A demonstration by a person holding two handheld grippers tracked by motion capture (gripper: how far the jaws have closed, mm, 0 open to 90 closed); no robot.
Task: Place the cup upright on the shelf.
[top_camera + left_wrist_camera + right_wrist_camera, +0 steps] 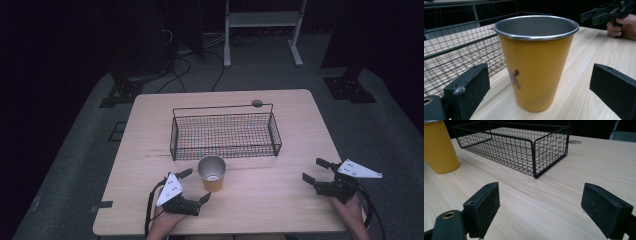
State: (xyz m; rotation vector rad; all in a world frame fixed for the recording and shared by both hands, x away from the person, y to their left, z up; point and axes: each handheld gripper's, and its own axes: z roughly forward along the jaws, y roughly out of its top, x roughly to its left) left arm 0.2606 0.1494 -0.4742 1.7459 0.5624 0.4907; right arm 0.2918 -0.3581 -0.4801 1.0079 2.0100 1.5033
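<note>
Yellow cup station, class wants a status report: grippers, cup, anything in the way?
Left gripper open, jaws either side of yellow cup, not touching. Right gripper open, off to the side. Cup upright, wire basket just behind. Nothing blocking.

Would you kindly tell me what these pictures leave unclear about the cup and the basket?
- Yellow metal cup: its inside bottom is hidden by its own wall in the left gripper view and too small in the high view.
- The brown mark on the cup is blurred and turned partly away.
- Black wire basket: its far end is cut off by the top edge of the right gripper view.
</note>
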